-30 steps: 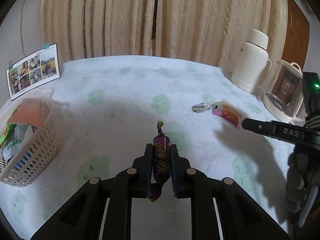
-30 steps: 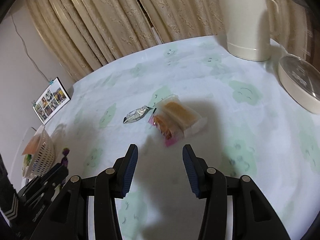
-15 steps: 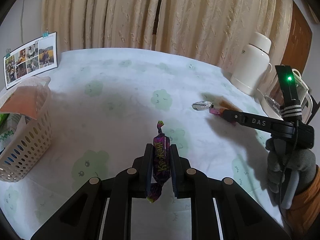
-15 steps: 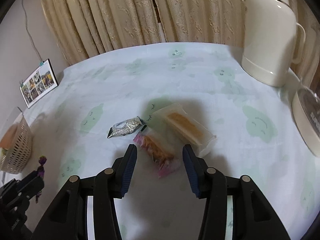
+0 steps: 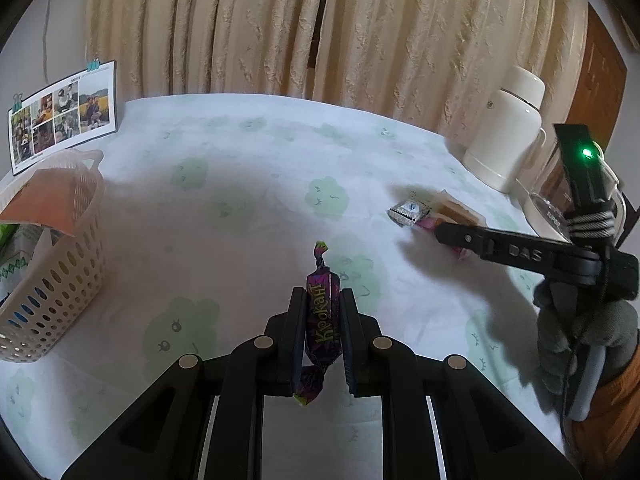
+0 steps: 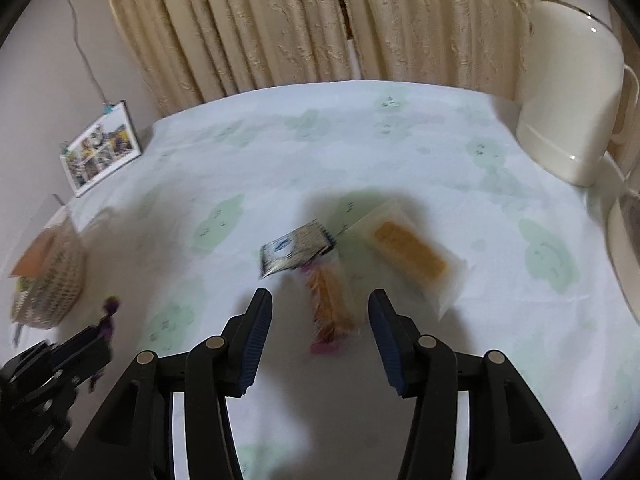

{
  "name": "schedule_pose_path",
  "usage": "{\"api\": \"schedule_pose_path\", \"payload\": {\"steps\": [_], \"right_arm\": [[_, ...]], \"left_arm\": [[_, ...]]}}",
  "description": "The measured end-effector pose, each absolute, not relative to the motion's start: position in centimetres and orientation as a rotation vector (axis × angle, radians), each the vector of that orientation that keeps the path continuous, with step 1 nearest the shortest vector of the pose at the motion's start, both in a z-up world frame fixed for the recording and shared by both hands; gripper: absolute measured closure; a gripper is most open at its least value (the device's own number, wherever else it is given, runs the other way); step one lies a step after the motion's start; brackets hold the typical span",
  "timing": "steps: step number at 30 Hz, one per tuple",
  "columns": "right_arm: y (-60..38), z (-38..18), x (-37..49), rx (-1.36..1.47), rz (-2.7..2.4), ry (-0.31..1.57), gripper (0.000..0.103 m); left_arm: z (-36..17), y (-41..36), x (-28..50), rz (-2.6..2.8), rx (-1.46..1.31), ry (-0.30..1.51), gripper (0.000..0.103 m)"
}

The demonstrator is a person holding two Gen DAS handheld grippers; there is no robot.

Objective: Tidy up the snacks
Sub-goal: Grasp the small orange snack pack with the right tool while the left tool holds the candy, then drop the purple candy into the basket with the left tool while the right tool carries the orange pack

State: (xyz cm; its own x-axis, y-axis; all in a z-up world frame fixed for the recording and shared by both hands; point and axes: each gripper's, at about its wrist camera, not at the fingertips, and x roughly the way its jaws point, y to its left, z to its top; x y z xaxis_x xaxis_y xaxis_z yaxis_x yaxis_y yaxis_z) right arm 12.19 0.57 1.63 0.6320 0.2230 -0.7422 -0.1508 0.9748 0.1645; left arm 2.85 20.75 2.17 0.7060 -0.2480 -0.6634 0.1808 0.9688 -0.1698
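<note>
so, quick rundown of this one:
left claw (image 5: pixel 322 322): clenched on a purple candy (image 5: pixel 322 318) with yellow-green lettering. the candy stands lengthwise between the pads, one twisted end poking out far past the tips, the other hanging near the camera. it's held up off the table (image 5: pixel 248 208).
right claw (image 6: pixel 320 320): spread wide, nothing in it. it hangs over the right side of the table, one pad on either side of the pink-ended snack pack (image 6: pixel 330 300) below. can't tell if the tips touch the cloth, the right wrist view is pretty blurry.
snack pile: three things bunched together on the right. a silver wrapper (image 6: pixel 294 250) lies on the far-left end of the pink-ended pack, and a clear pack with an orange bar (image 6: pixel 408 258) sits just right of them, angled.
basket (image 5: pixel 52 268): white, perforated, at the left edge of the table, well apart from the pile. an orange packet (image 5: pixel 42 204) sticks out of the top, with a few more wrappers inside.
person: a gray-gloved hand (image 5: pixel 580 332) with an orange sleeve grips the right tool's handle, green light lit on it.
background: white thermos jug (image 6: pixel 568 100) far right, photo collage (image 5: pixel 62 114) clipped up far left, beige curtains (image 5: pixel 320 28) behind.
</note>
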Motion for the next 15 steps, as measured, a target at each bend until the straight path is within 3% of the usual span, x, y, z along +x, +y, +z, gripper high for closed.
{"api": "schedule_pose_path", "payload": {"steps": [4, 9, 15], "right_arm": [[1.8, 1.0, 13.1, 0.005, 0.162, 0.866, 0.060], [2.5, 1.0, 12.9, -0.056, 0.130, 0.864, 0.084], [1.4, 1.4, 11.8, 0.045, 0.159, 0.865, 0.085]], "left_arm": [[2.2, 20.6, 2.8, -0.235, -0.096, 0.747, 0.086], [2.3, 20.5, 2.8, -0.234, -0.098, 0.744, 0.086], [2.4, 21.3, 2.8, -0.218, -0.114, 0.734, 0.086]]}}
